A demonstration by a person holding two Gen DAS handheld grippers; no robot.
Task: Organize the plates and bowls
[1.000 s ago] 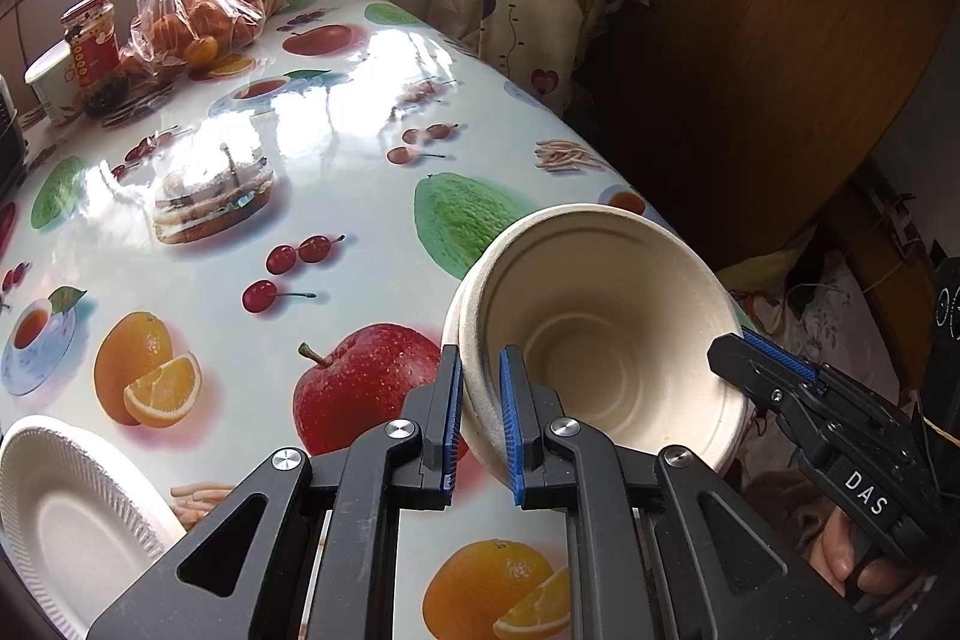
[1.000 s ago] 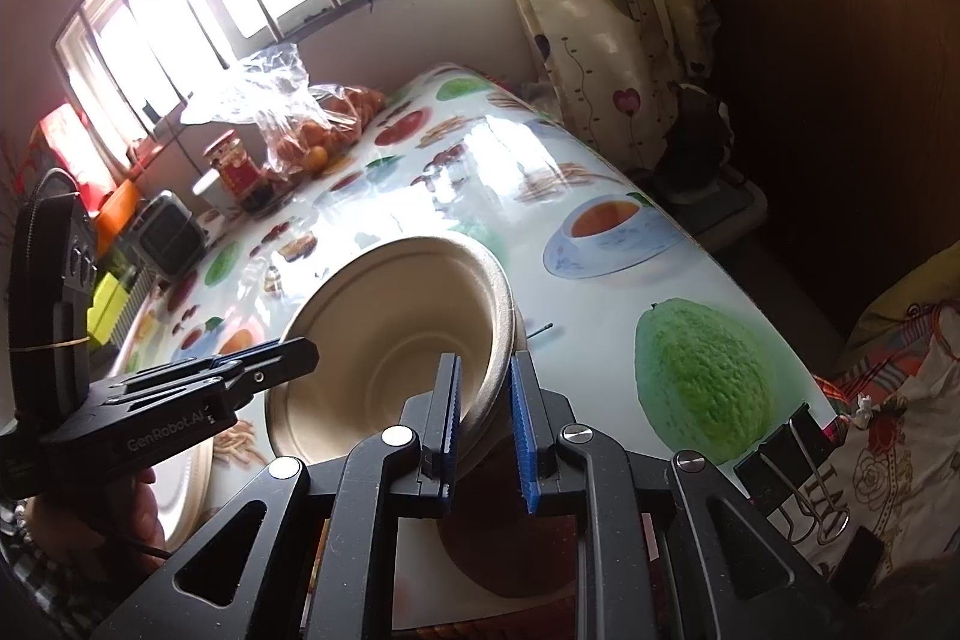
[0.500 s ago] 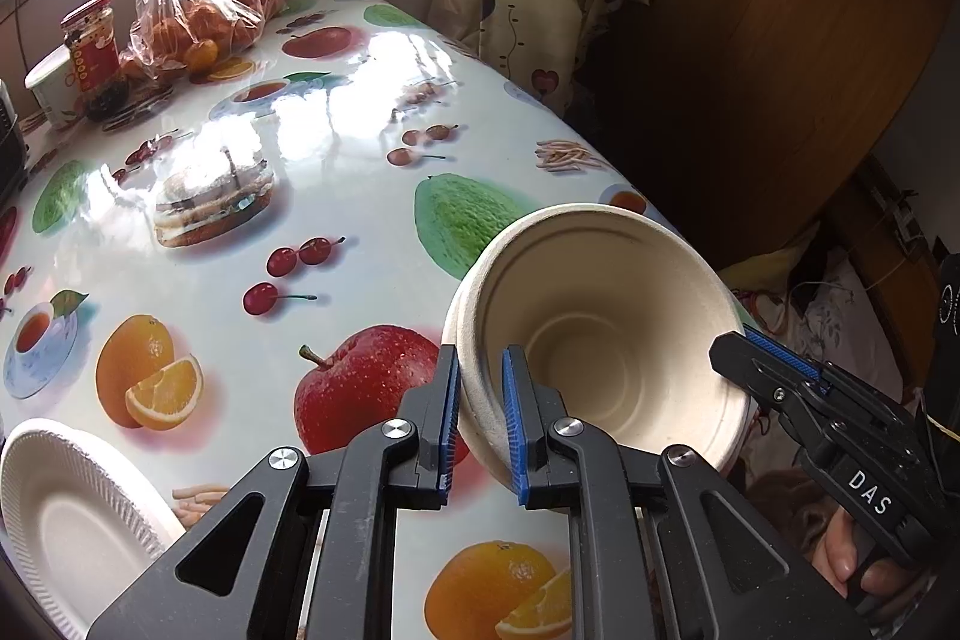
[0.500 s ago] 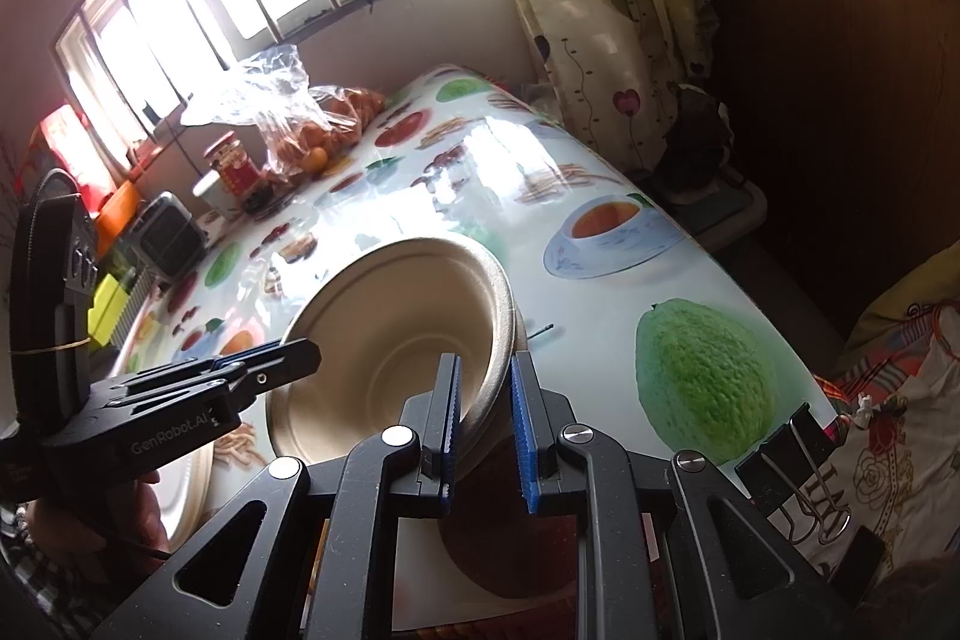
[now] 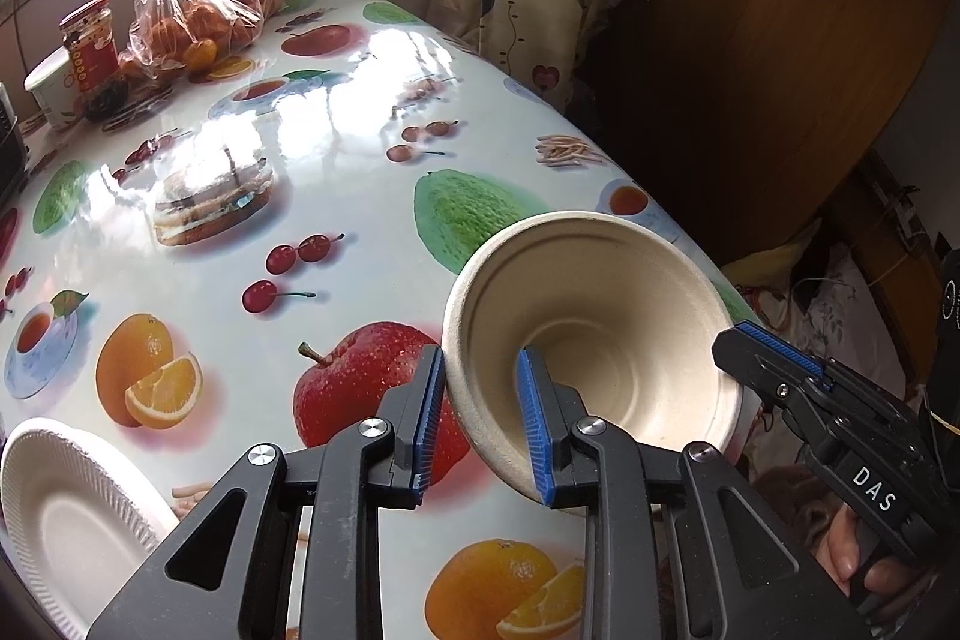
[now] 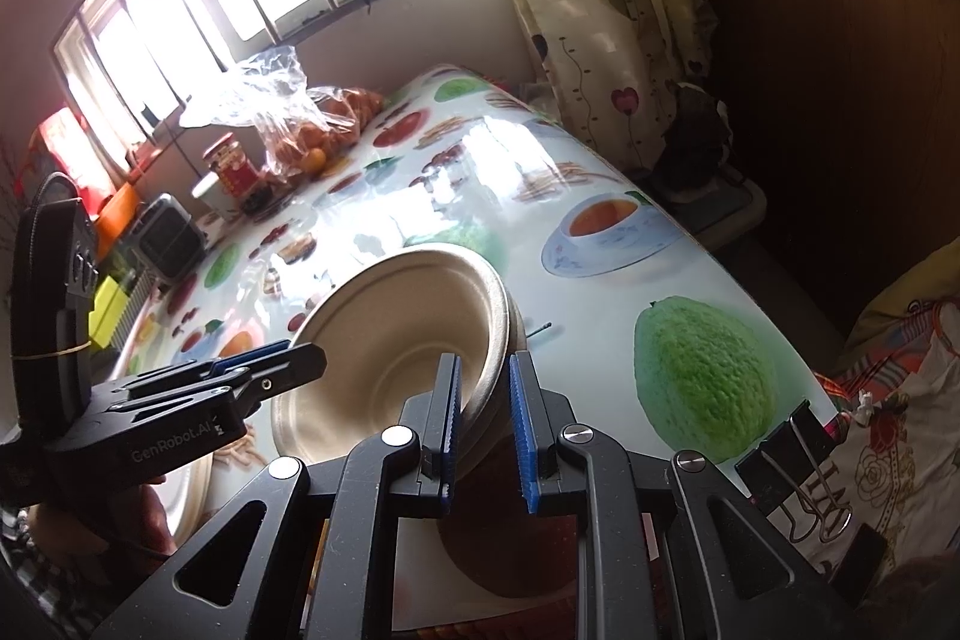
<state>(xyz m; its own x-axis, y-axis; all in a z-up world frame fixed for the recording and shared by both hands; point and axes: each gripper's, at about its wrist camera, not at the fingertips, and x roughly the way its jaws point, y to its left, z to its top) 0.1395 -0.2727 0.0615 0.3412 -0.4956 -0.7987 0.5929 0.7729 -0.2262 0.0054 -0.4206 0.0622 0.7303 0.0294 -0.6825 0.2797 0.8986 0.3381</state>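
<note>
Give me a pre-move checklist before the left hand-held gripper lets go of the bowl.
1. Right hand-held gripper clamped on the bowl rim: ok, pads press the rim from both sides.
2. Left hand-held gripper released: cannot tell; its jaws have just been opening, rim between them, outer pad near the wall.
3. Bowl is single, not nested: not ok, the right wrist view shows a doubled rim.
4. Bowl level: not ok, tilted on its side above the table.
5. White plate reachable: ok, at the near left table edge.

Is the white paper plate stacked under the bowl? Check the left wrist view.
No. The white paper plate lies apart on the table, far left of the bowl.
</note>
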